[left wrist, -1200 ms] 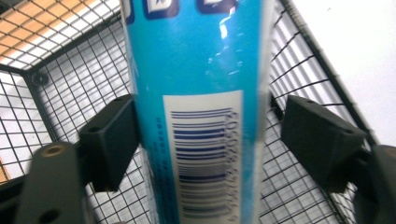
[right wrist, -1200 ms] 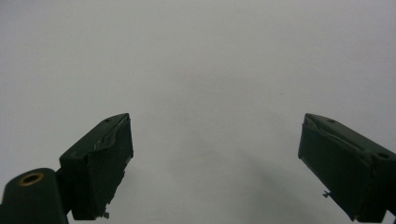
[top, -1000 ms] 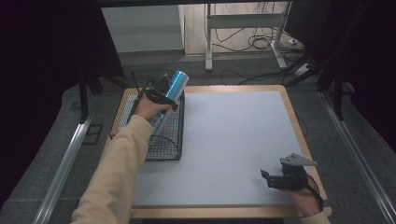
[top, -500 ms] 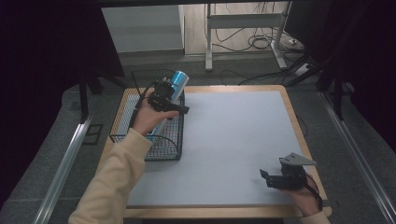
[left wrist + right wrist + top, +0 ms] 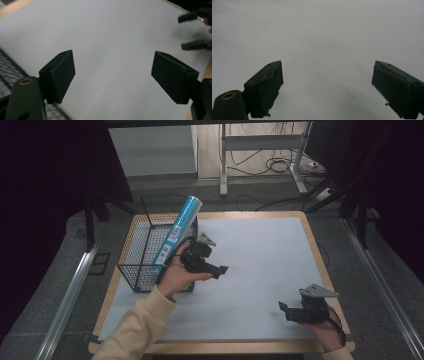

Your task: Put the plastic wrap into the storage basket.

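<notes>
A blue tube (image 5: 180, 227) stands tilted inside the black wire basket (image 5: 134, 266), its top leaning over the far right rim. My left gripper (image 5: 223, 269) is to the right of the basket over the white mat (image 5: 260, 250), apart from the tube. Its jaws have just been closing a little and stand open, with nothing between the pads (image 5: 61, 72). My right gripper (image 5: 283, 311) rests near the front right of the mat, open and empty, with bare mat between its pads (image 5: 268, 87). The left gripper view also catches the right gripper (image 5: 192, 31) far off.
The basket sits at the left edge of the wooden table (image 5: 320, 265). Metal rails (image 5: 65, 305) run along both sides of the table. A desk frame and cables (image 5: 270, 165) stand on the floor beyond the far edge.
The left gripper held the blue tube above the basket, then let it go. It has moved right and nearer, out over the mat. The right gripper has kept still.
</notes>
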Tool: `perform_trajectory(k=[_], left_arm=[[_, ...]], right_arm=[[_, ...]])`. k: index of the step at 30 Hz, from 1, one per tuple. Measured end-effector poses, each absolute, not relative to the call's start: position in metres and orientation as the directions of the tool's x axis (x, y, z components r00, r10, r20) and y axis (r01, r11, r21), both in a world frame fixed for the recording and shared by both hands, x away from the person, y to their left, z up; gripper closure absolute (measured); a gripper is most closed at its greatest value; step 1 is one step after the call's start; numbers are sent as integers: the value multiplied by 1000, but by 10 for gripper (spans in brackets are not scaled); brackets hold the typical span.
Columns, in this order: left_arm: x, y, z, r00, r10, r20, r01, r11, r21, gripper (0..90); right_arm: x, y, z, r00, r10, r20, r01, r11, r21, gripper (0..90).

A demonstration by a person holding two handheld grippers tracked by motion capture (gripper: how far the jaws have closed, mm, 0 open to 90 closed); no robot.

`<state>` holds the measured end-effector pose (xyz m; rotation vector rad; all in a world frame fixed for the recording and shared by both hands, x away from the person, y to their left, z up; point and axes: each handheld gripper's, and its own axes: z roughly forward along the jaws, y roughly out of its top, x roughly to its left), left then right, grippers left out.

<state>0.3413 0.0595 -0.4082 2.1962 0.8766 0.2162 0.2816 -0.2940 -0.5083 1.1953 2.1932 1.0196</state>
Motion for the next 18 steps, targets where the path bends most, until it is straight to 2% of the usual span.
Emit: perform_trajectory(k=[6, 18], left_arm=[[326, 47, -433, 794, 591, -143, 515, -529, 674, 190], [326, 53, -444, 773, 616, -153, 537, -507, 674, 184]], right_arm=[[281, -294, -507, -534, 845, -32, 507, 351, 787, 102], [280, -296, -504, -547, 837, -20, 475, 331, 816, 102]])
